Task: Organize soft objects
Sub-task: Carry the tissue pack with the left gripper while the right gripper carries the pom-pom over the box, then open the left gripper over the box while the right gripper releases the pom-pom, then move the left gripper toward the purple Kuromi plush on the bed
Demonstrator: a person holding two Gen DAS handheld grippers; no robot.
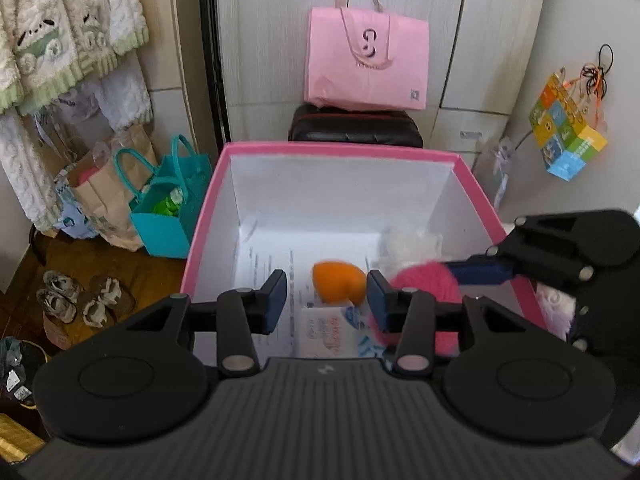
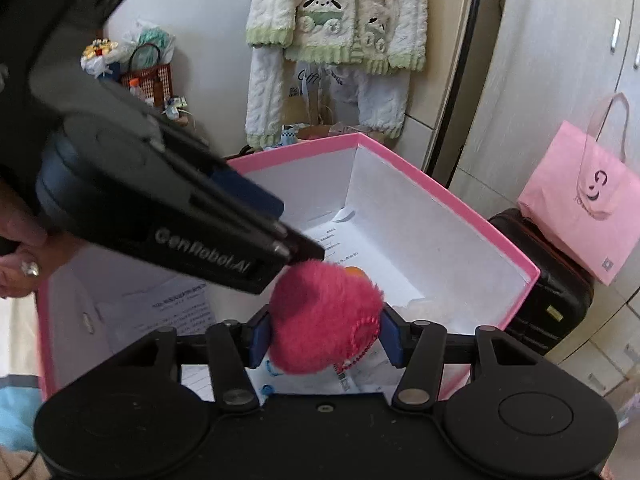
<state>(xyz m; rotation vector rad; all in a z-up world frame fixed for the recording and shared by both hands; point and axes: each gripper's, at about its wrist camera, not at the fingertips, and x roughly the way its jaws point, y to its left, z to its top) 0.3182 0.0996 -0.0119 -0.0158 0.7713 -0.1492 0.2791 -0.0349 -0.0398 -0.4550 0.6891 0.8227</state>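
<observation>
Over the pink box [image 2: 460, 208], the right hand-held gripper [image 2: 324, 334] pinches a pink plush [image 2: 324, 320], while the left hand-held gripper [image 1: 326, 300] gapes empty above an orange plush [image 1: 338, 282] at the pink one's 9 o'clock.

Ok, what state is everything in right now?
Pink box: open, no lid on it.
Left gripper: open, empty.
Right gripper: shut on the pink plush, over the box.
Orange toy: loose inside the box.
White plush: inside the box.

Even, soft daylight; no harsh shadows. Strong fisheye bending toward 3 and 9 o'clock. Motion blur on orange ball [image 1: 339, 282] and pink plush [image 2: 325, 317].
</observation>
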